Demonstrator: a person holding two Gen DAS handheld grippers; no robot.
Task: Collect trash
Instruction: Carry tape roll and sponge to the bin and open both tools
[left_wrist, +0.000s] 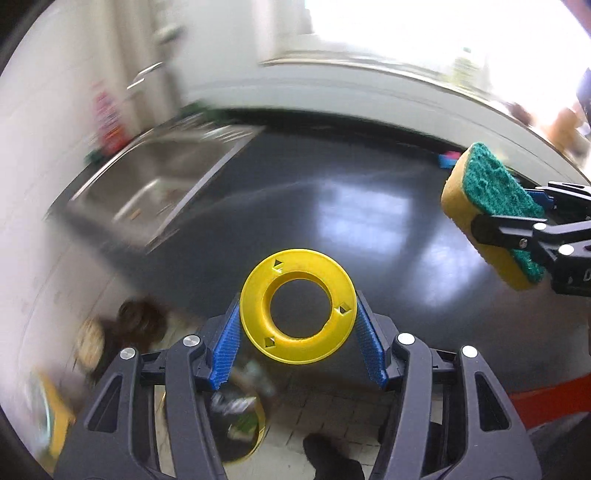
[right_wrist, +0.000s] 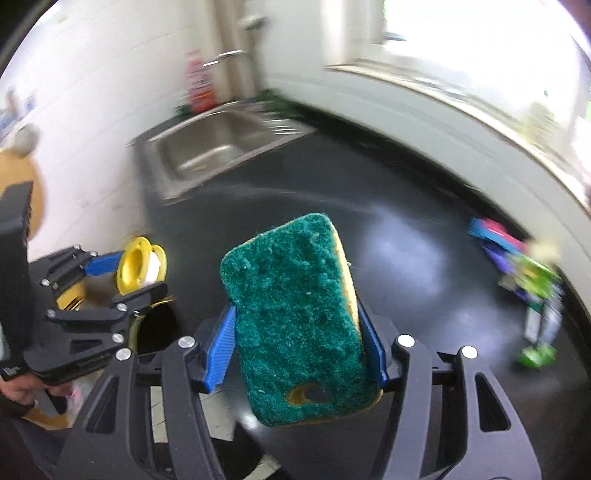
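Note:
My left gripper (left_wrist: 297, 314) is shut on a yellow plastic spool (left_wrist: 297, 306), held in the air over the front edge of the black counter (left_wrist: 332, 206). It also shows in the right wrist view (right_wrist: 142, 267), at the left. My right gripper (right_wrist: 295, 332) is shut on a green and yellow sponge (right_wrist: 295, 317), held above the counter. The sponge also shows in the left wrist view (left_wrist: 491, 214), at the right. A round bin with trash in it (left_wrist: 243, 417) stands on the floor below the left gripper.
A steel sink (right_wrist: 207, 151) with a tap is set in the counter's far left corner. Colourful packets and wrappers (right_wrist: 524, 273) lie at the counter's right side. A red bottle (right_wrist: 199, 85) stands behind the sink. White walls and a bright window edge the counter.

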